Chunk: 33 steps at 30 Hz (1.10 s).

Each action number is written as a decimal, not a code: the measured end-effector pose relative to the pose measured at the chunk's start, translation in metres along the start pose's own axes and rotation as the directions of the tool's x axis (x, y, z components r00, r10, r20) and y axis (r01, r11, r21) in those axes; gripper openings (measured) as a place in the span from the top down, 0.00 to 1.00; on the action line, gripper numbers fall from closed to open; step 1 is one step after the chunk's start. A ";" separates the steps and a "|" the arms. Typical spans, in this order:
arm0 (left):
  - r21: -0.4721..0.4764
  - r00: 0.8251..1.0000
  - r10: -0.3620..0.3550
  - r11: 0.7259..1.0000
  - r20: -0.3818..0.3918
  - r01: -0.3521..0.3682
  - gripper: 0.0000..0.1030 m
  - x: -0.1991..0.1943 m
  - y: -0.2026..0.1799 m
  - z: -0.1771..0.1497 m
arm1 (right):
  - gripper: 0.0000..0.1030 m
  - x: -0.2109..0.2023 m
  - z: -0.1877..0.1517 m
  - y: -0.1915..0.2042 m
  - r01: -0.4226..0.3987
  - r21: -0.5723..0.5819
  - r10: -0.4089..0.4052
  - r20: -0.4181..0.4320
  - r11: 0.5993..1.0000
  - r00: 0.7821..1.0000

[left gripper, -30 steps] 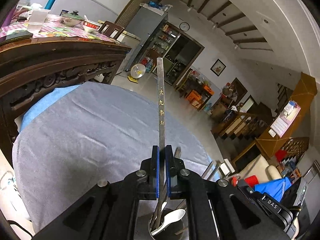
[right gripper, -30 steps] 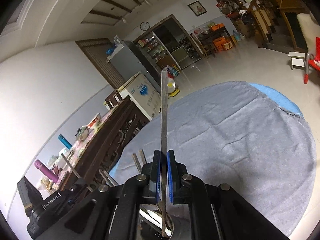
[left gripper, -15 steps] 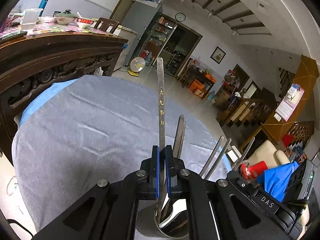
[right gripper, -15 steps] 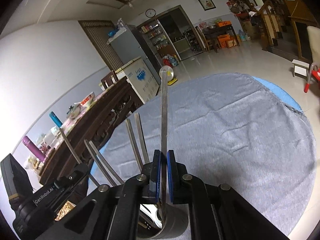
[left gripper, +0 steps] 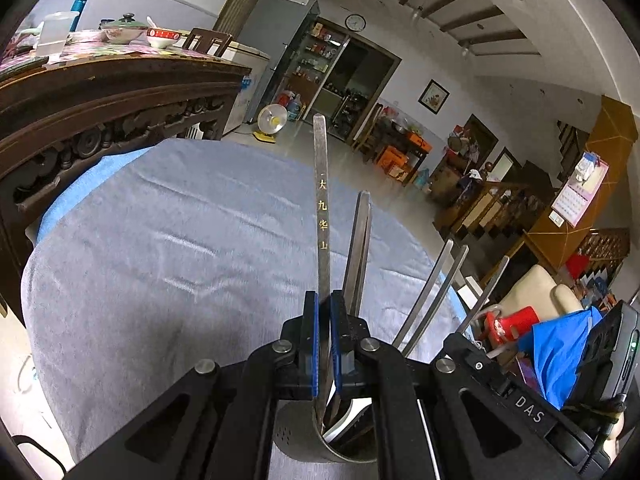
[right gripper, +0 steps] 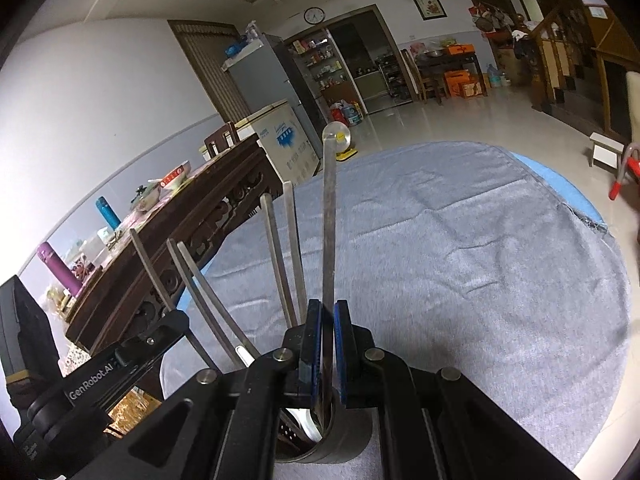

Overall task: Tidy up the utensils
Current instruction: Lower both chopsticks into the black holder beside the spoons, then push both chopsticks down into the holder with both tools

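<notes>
Step in hand: dropping 2 utensils into the metal holder (left gripper: pixel 304 436) at the near edge of the round table (left gripper: pixel 160 240), which is covered in grey cloth. Left gripper (left gripper: pixel 324 344) is clenched on an engraved flat handle (left gripper: pixel 322 208); the handle stands nearly upright between the blue pads, its lower end inside the holder's rim. Right gripper (right gripper: pixel 328 352) is clenched likewise on a round-ended handle (right gripper: pixel 330 216), whose lower end also sits within the holder (right gripper: pixel 340 440). Other handles already stand in the holder, fanned outward (right gripper: pixel 280 256); a white spoon bowl (left gripper: pixel 344 420) shows inside. The rest of the cloth is bare in both views. Judgement: placement nearly complete, both pieces inserted but not let go. Next move calls for lowering until each tip seats (holder bottom hidden, depth cannot be told), then parting the pads and lifting straight up, clear of neighbouring handles. Risk: the 2 grippers sit close together and could knock the fan.
</notes>
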<state>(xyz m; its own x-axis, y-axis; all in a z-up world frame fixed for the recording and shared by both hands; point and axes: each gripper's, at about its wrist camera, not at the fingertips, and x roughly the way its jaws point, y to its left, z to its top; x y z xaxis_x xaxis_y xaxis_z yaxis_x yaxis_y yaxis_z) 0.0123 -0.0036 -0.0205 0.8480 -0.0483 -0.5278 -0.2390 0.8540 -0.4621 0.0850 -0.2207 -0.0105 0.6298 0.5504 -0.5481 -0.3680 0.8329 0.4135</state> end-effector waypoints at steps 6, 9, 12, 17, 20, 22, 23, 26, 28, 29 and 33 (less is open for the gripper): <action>0.011 1.000 -0.003 1.000 -0.019 0.003 0.95 -0.001 -0.001 -0.006 | 0.93 0.000 -0.006 0.001 0.003 -0.012 -0.003 -0.011 1.000 1.000; 0.016 0.999 -0.004 1.000 -0.032 0.005 0.95 -0.001 -0.001 -0.008 | 0.93 0.000 -0.008 0.001 0.002 -0.013 -0.002 -0.015 1.000 1.000; 0.021 0.999 -0.004 1.000 -0.041 0.005 0.95 -0.001 -0.001 -0.011 | 0.93 0.000 -0.009 0.000 0.001 -0.015 -0.002 -0.017 1.000 1.000; 0.028 0.998 0.003 1.000 -0.056 -0.001 0.95 0.001 -0.002 -0.013 | 0.93 0.000 -0.011 0.002 0.001 -0.025 -0.001 -0.014 1.000 1.000; 0.032 0.998 0.004 0.999 -0.062 -0.002 0.95 0.001 -0.003 -0.014 | 0.93 -0.001 -0.011 0.002 0.000 -0.025 0.000 -0.014 1.000 1.000; 0.034 0.998 0.005 0.999 -0.066 -0.003 0.95 0.001 -0.004 -0.015 | 0.93 -0.001 -0.012 0.003 -0.001 -0.029 0.000 -0.013 1.000 1.000; 0.035 0.998 0.005 0.999 -0.069 -0.003 0.95 0.001 -0.004 -0.016 | 0.93 -0.002 -0.012 0.004 -0.001 -0.031 0.001 -0.013 1.000 1.000; 0.036 0.997 0.004 0.999 -0.071 -0.002 0.95 0.000 -0.004 -0.017 | 0.93 -0.003 -0.013 0.007 -0.002 -0.041 0.001 -0.012 0.999 1.000; 0.038 0.997 0.003 0.999 -0.072 0.000 0.95 0.000 -0.004 -0.017 | 0.93 -0.003 -0.013 0.008 0.000 -0.047 -0.001 -0.013 0.999 1.000; 0.037 0.997 0.002 0.999 -0.071 0.000 0.95 -0.001 -0.004 -0.018 | 0.93 -0.003 -0.012 0.009 0.001 -0.048 -0.001 -0.011 0.999 1.000; 0.038 0.997 -0.003 0.999 -0.071 0.005 0.95 -0.004 -0.003 -0.019 | 0.93 -0.004 -0.012 0.010 0.004 -0.052 -0.005 -0.007 0.999 1.000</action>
<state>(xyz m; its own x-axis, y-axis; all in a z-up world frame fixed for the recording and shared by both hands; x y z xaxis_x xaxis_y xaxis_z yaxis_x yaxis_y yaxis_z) 0.0006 -0.0158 -0.0304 0.8128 -0.0873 -0.5760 -0.2165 0.8727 -0.4377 0.0711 -0.2137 -0.0127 0.6266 0.5468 -0.5553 -0.4006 0.8372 0.3724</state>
